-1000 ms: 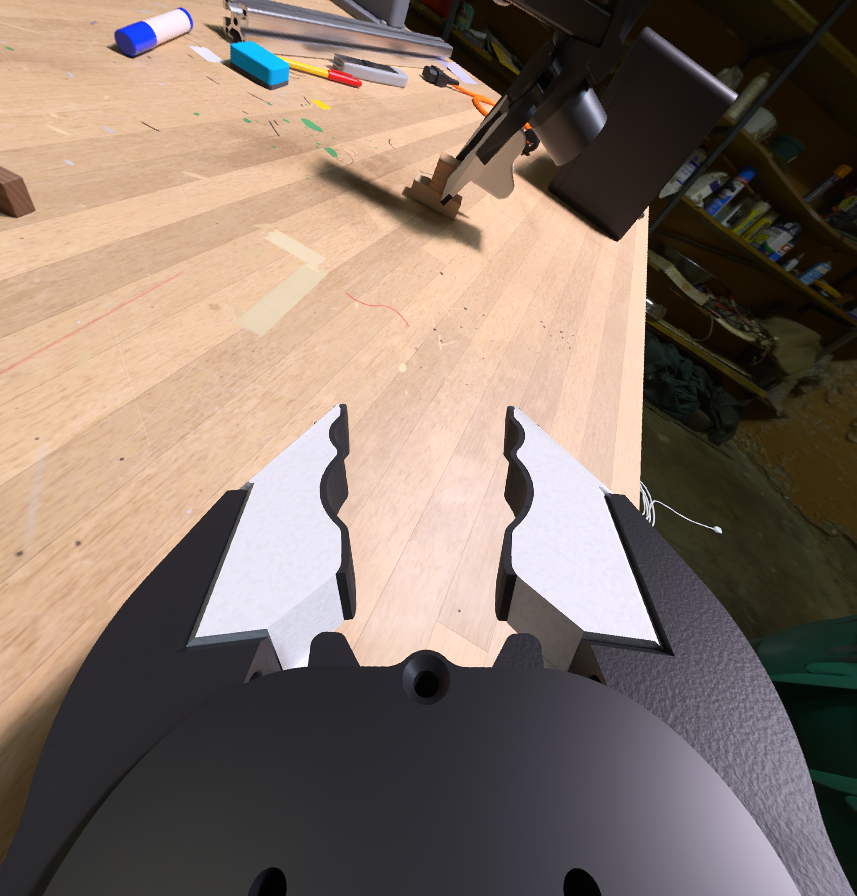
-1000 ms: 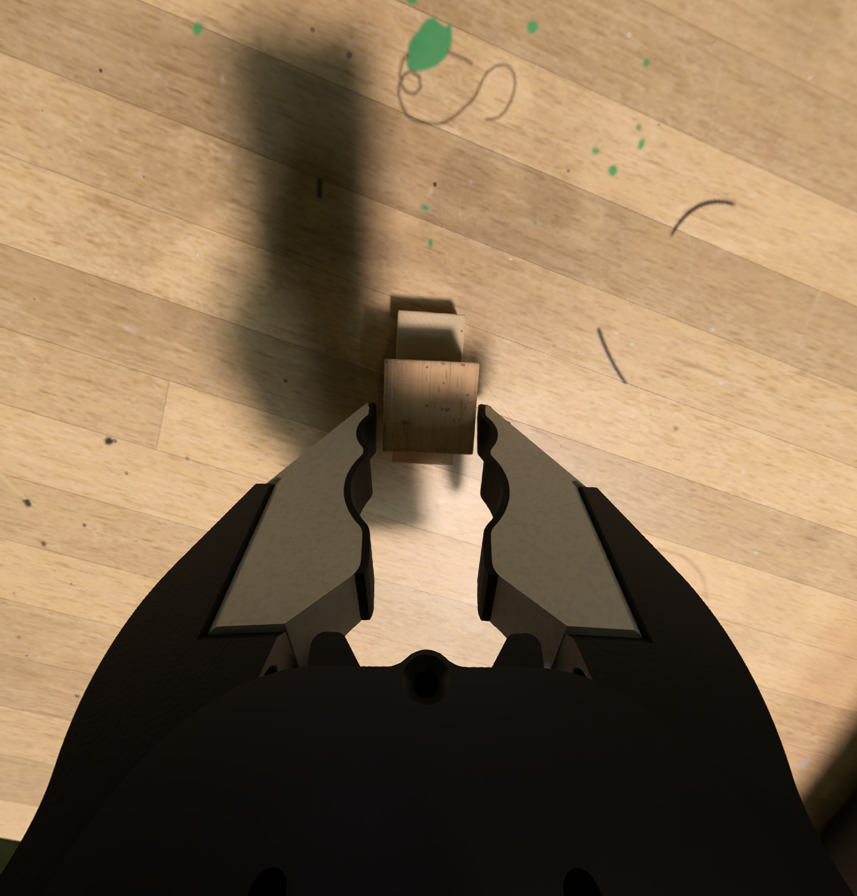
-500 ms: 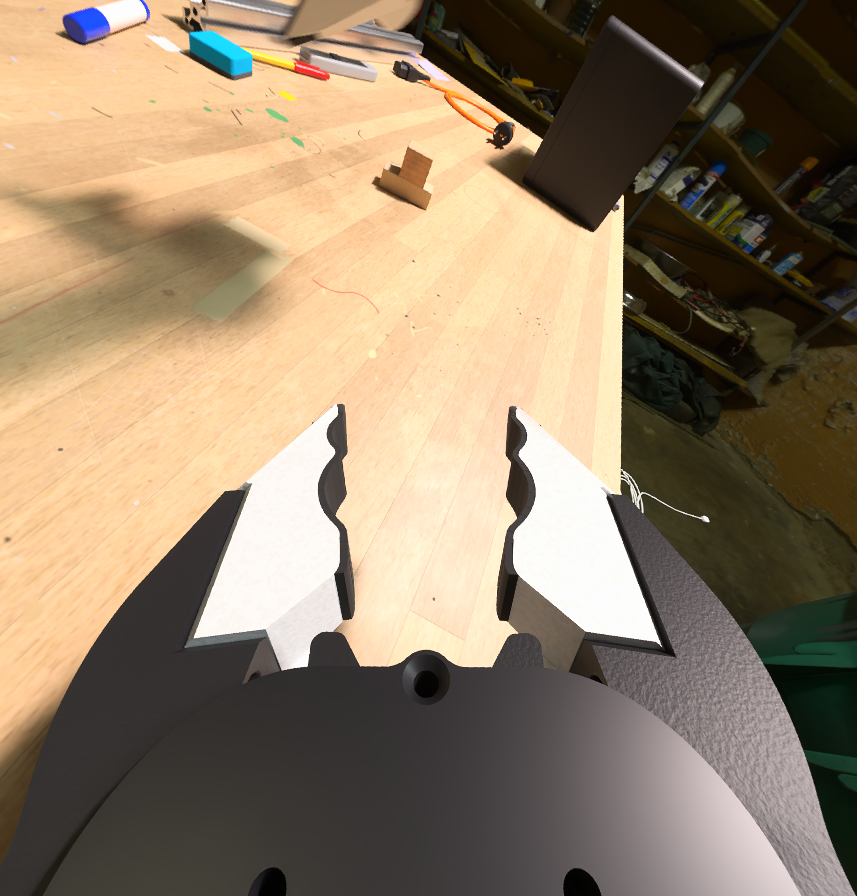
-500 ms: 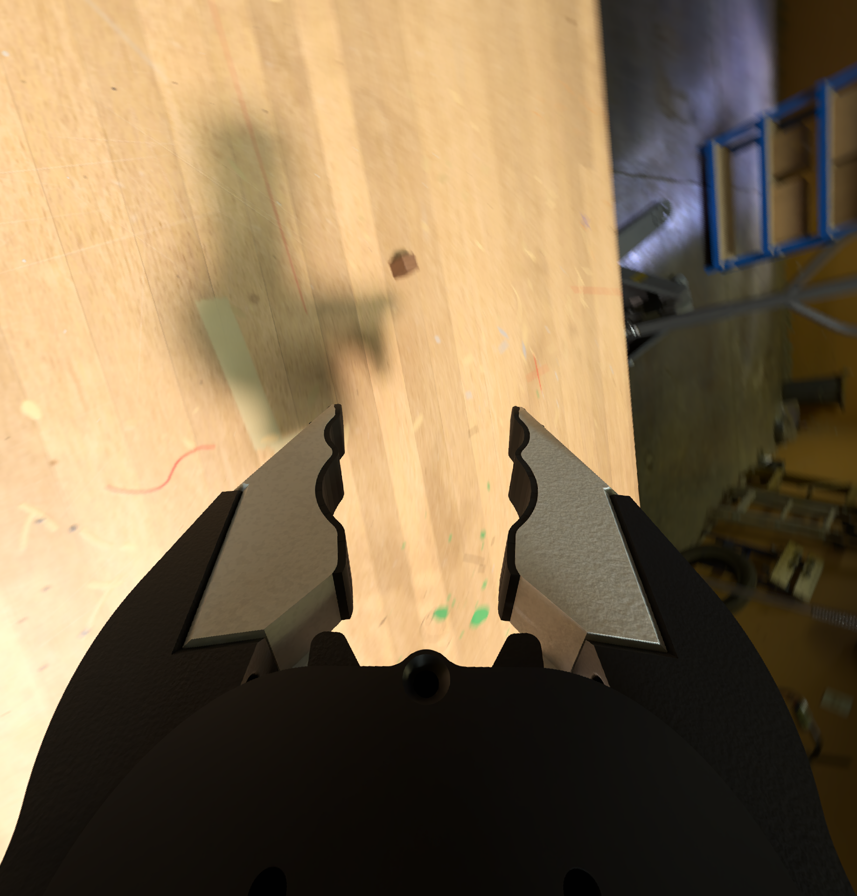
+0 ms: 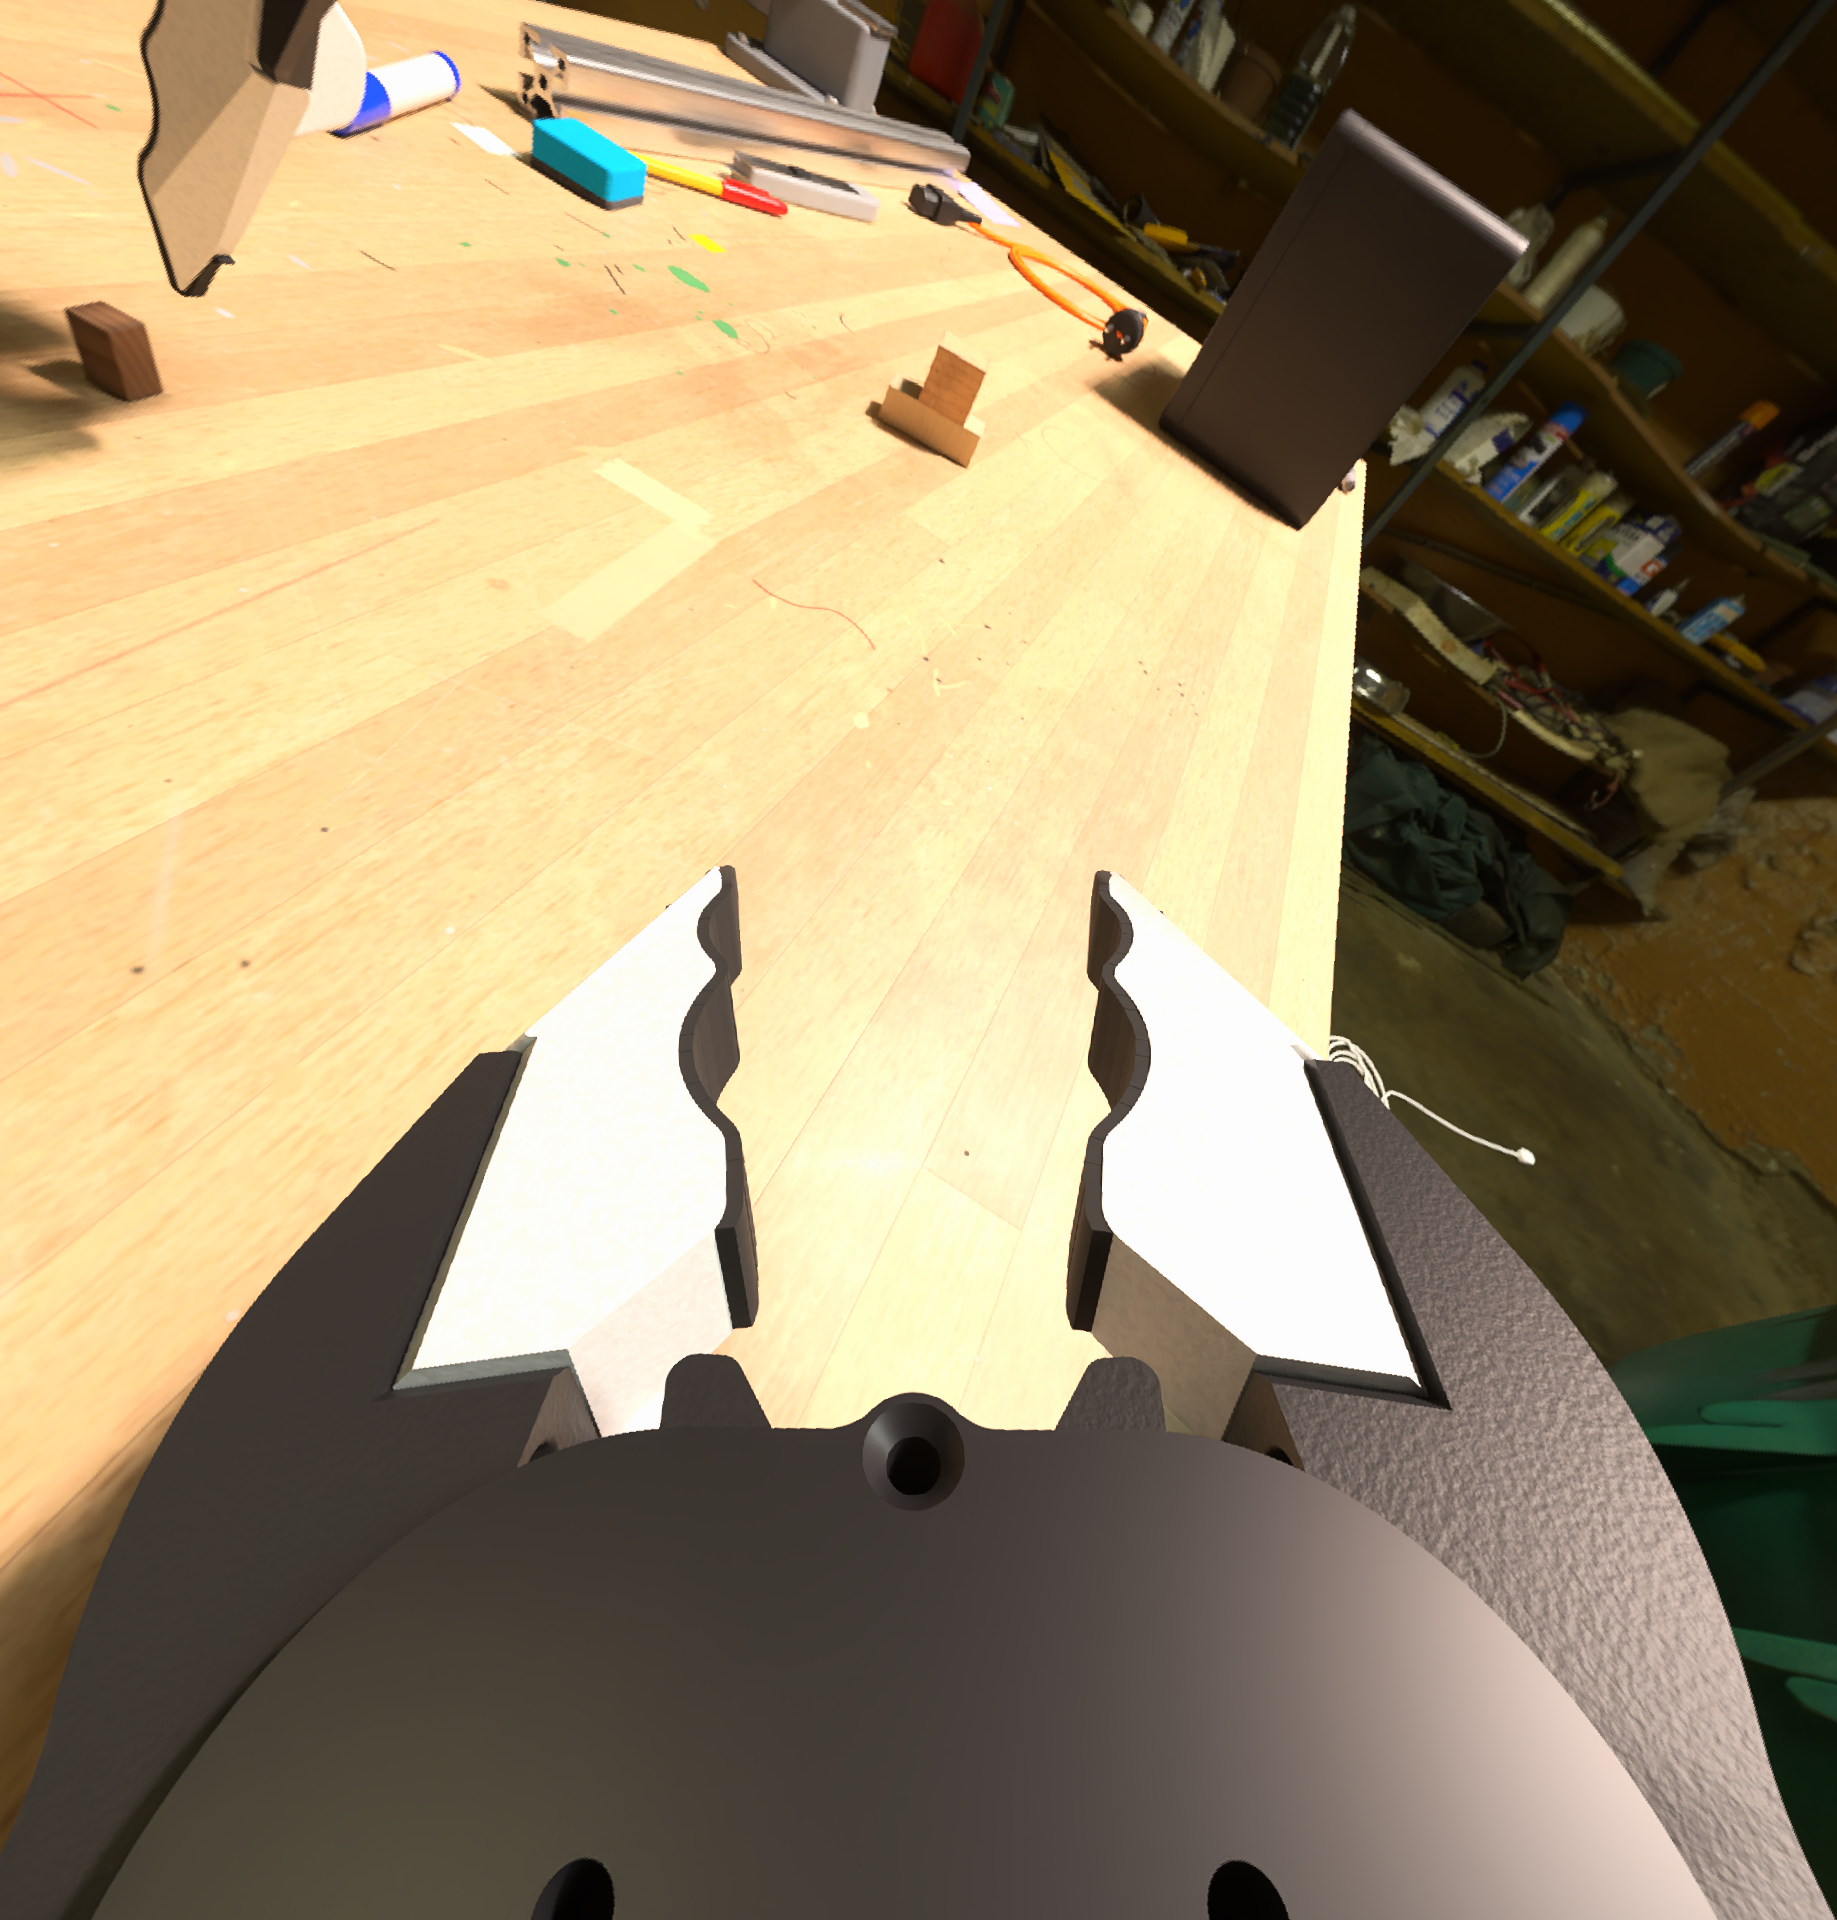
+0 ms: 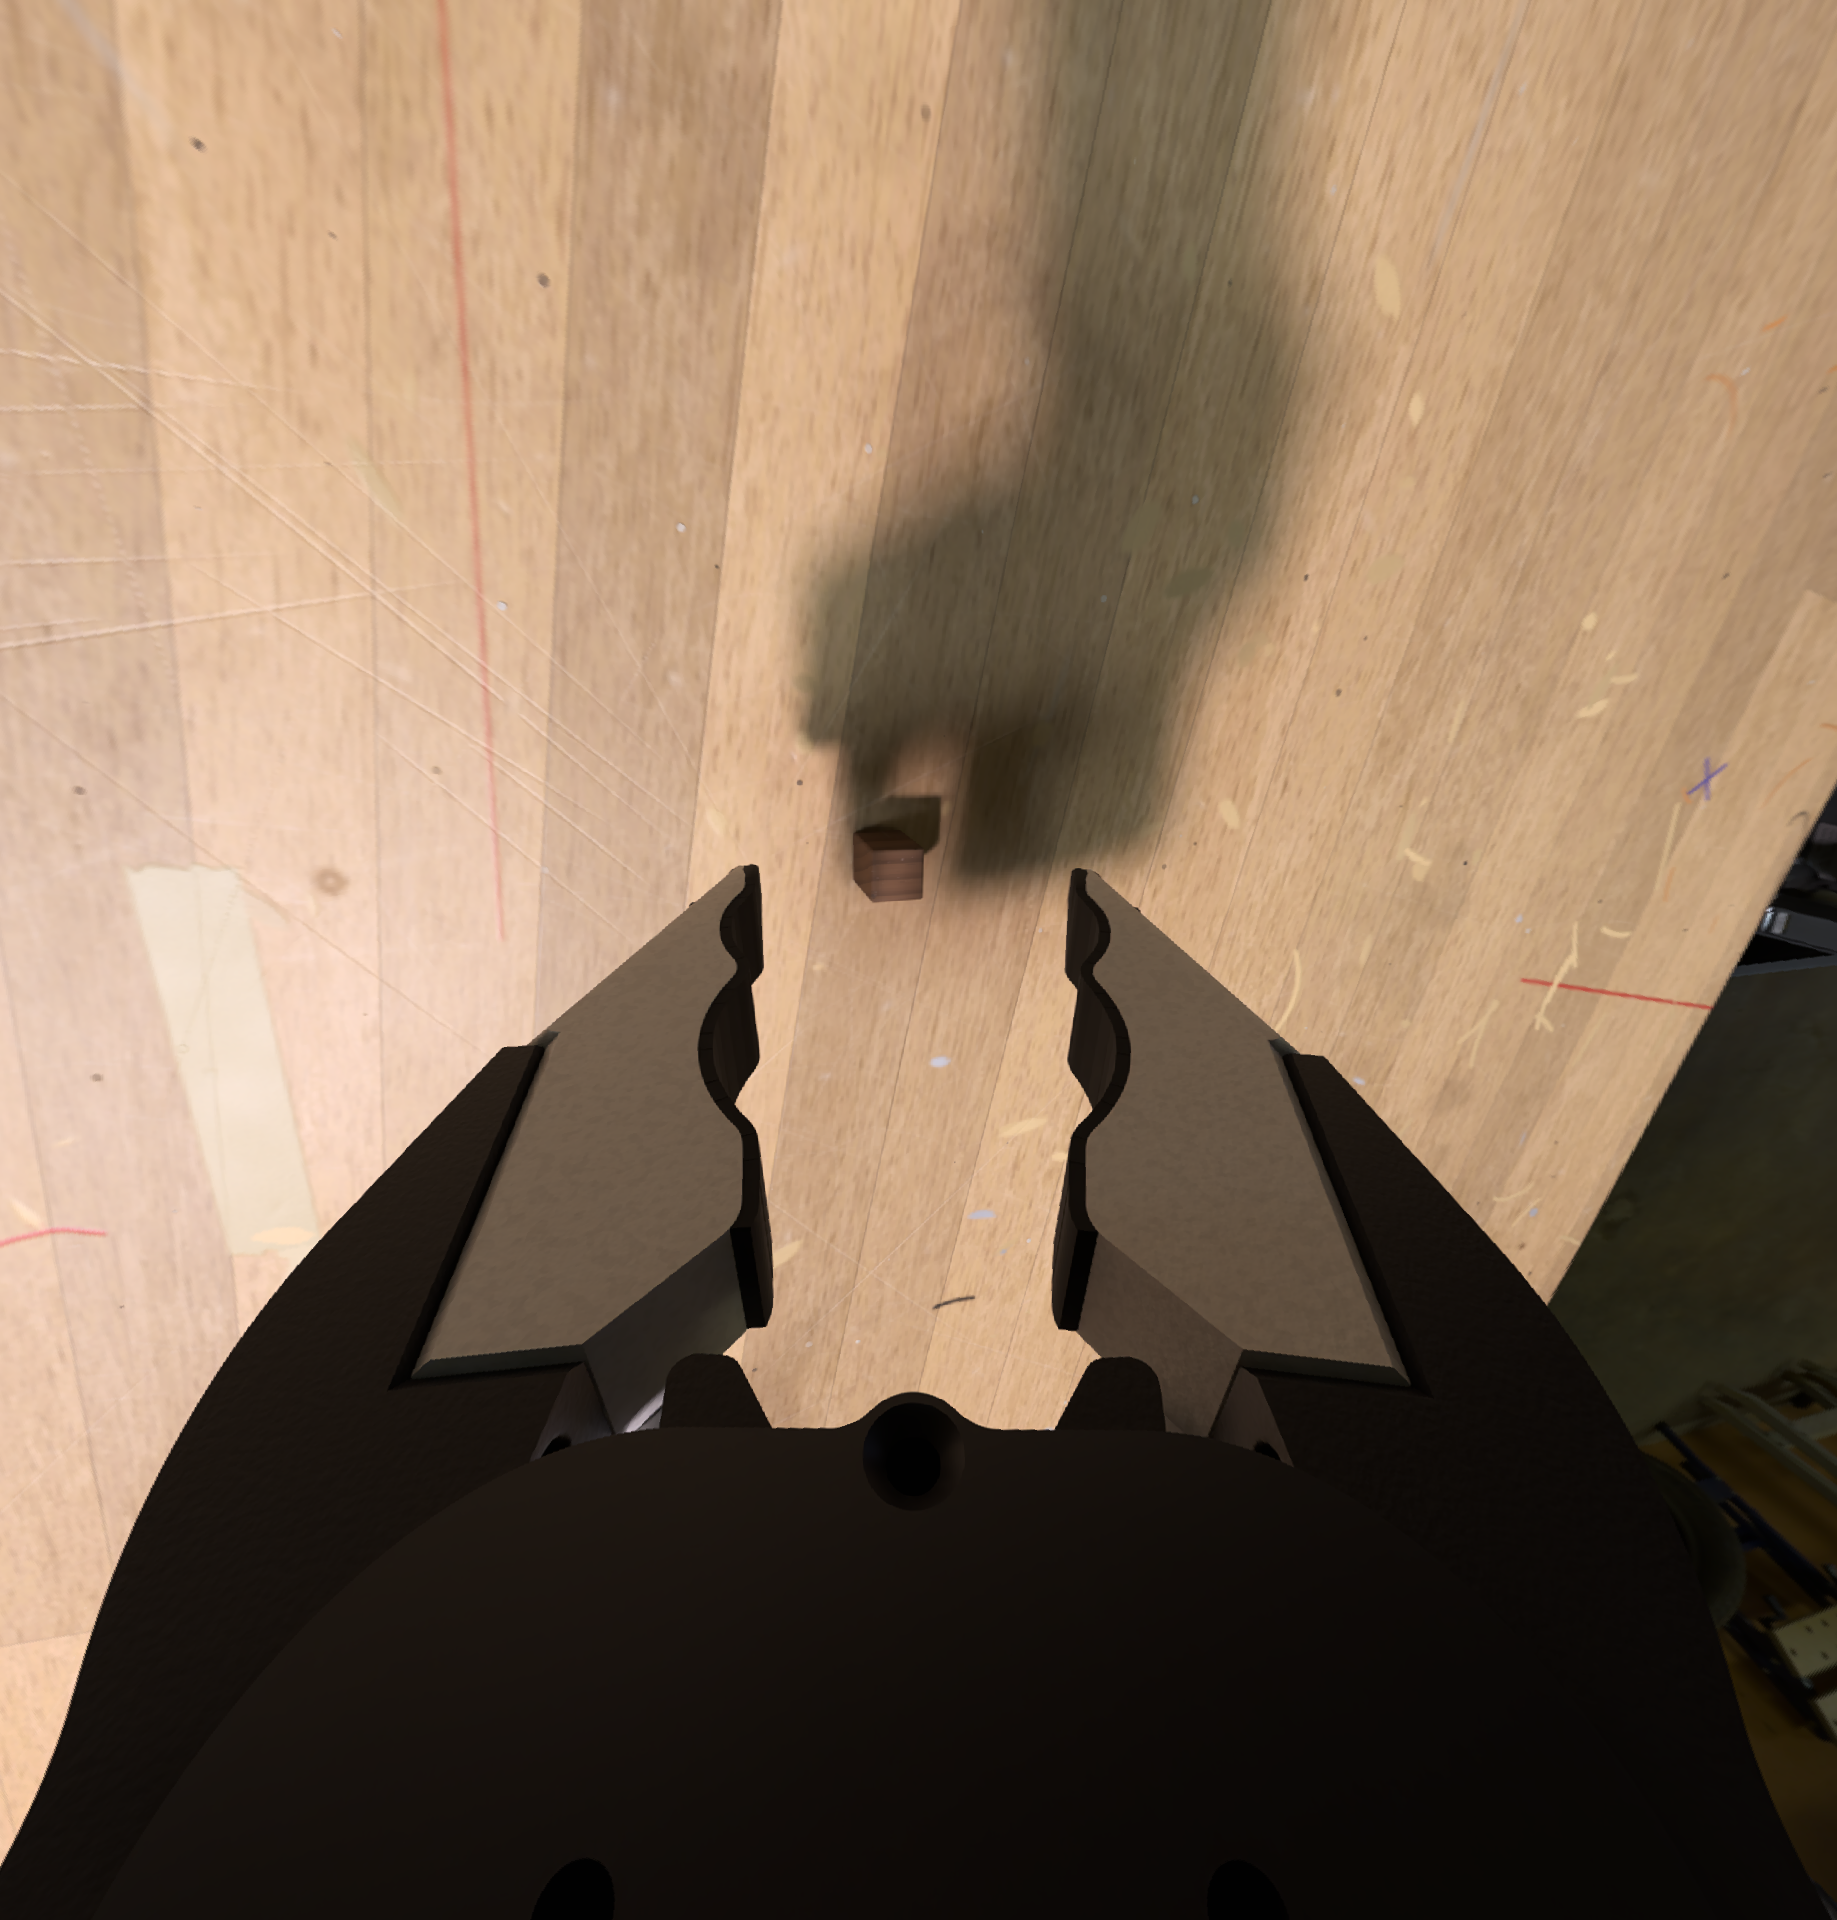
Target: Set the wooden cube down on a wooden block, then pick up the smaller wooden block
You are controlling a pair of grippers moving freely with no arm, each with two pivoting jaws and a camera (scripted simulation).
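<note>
Workshop shelving stood beyond the far edge of the tabletop [image 5: 374,727]. I noted the wooden cube [image 5: 953,387] resting on the pale wooden block [image 5: 924,421], near that edge. The smaller wooden block [image 6: 891,864], dark brown, lay well apart on bare planks. My right gripper [image 6: 914,883] hovered above it, jaws released and empty. My left gripper [image 5: 912,883] sat near the tabletop's edge, jaws likewise released, holding nothing.
</note>
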